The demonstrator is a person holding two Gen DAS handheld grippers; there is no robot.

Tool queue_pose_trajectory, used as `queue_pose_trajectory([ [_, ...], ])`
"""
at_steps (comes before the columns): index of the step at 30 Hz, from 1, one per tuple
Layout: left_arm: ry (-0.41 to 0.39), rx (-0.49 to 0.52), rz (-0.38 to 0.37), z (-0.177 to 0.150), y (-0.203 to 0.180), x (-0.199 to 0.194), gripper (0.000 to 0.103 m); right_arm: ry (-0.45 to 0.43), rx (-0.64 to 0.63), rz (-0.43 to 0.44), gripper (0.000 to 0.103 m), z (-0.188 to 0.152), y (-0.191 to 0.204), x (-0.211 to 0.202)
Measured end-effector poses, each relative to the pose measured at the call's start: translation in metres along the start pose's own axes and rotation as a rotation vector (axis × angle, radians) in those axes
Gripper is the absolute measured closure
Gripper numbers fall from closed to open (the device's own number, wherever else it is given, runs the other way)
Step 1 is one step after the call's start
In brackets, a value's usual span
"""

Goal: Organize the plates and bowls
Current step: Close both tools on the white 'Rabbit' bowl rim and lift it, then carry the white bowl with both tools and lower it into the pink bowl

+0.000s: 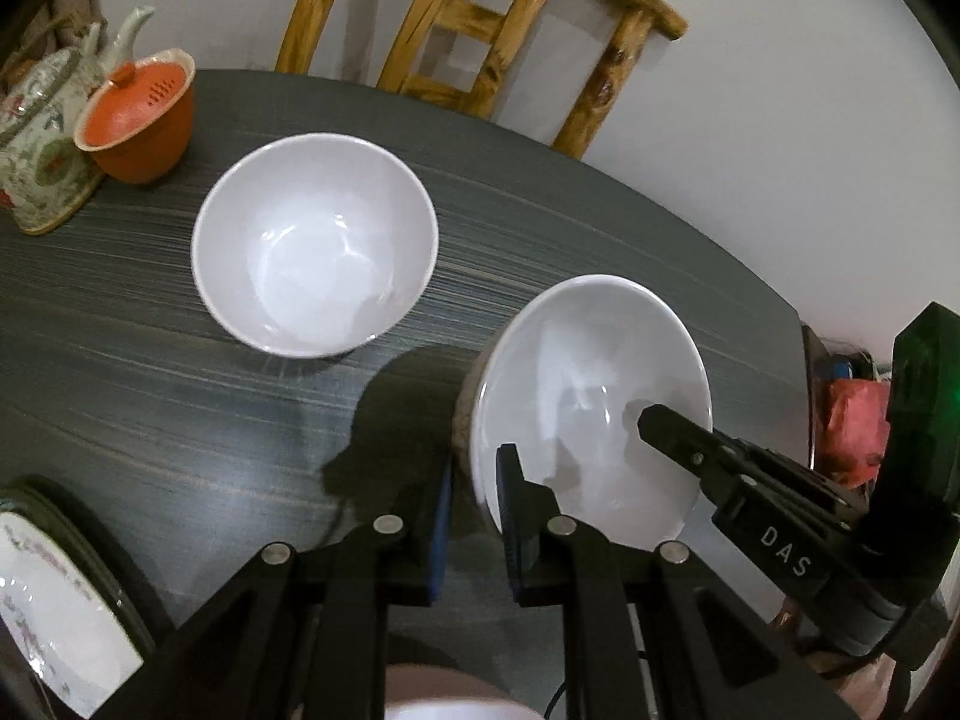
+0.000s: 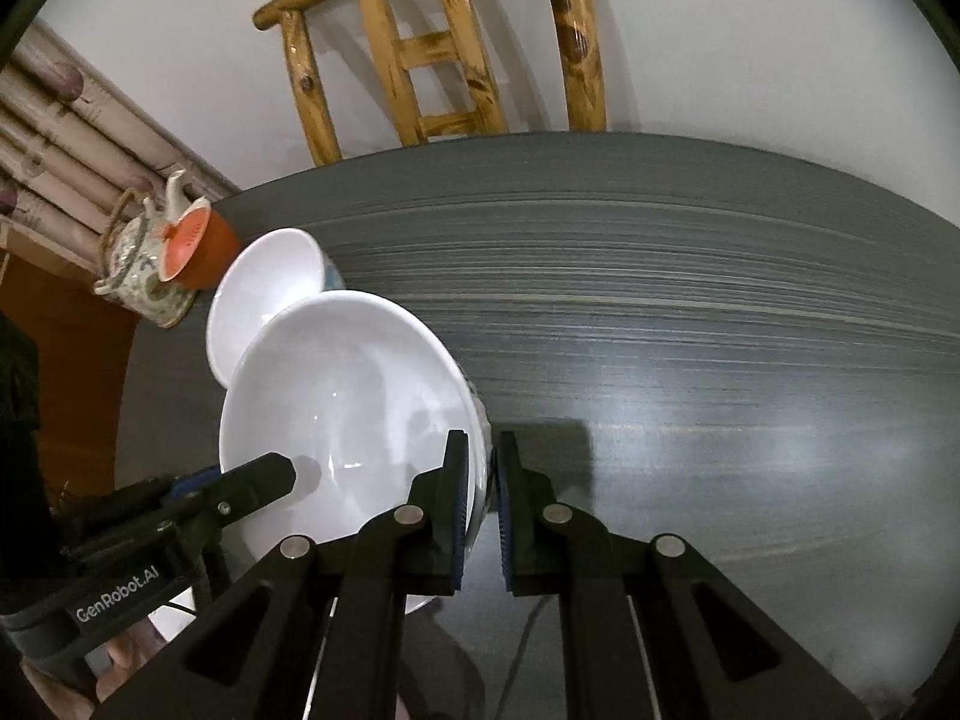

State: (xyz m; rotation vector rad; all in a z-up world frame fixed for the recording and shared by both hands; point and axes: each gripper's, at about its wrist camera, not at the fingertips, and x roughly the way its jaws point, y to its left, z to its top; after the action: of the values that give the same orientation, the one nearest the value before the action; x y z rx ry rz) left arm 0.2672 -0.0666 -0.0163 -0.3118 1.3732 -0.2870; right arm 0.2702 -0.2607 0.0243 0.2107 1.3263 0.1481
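Two white bowls are in view on the dark grey table (image 1: 180, 420). One bowl (image 1: 312, 246) stands upright on it toward the back left. The other bowl (image 1: 591, 408) is tilted, nearer and to the right. My left gripper (image 1: 477, 468) is shut on its near-left rim, one finger outside and one inside. In the right wrist view my right gripper (image 2: 480, 450) pinches the same bowl (image 2: 348, 408) at its right rim. The other gripper's fingers (image 1: 678, 432) (image 2: 264, 474) reach into the bowl from the opposite side. The standing bowl (image 2: 270, 294) lies just behind.
A patterned teapot (image 1: 42, 138) and an orange lidded cup (image 1: 141, 120) stand at the table's back left. A wooden chair (image 1: 480, 42) is behind the far edge. A patterned plate (image 1: 54, 612) sits at the near left. Bare tabletop (image 2: 720, 360) stretches to the right.
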Motion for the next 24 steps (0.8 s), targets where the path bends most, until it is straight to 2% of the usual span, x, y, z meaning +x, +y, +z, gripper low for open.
queue_pose_trajectory([
  [12,-0.01,0.009,0.003,-0.05,0.009,-0.051,0.089,-0.037,-0.062,-0.011,0.092,-0.053,0.045,-0.048],
  [24,0.002,-0.001,0.016,-0.115,0.038,-0.078,0.089,-0.017,-0.118,-0.01,0.091,-0.117,0.077,-0.059],
])
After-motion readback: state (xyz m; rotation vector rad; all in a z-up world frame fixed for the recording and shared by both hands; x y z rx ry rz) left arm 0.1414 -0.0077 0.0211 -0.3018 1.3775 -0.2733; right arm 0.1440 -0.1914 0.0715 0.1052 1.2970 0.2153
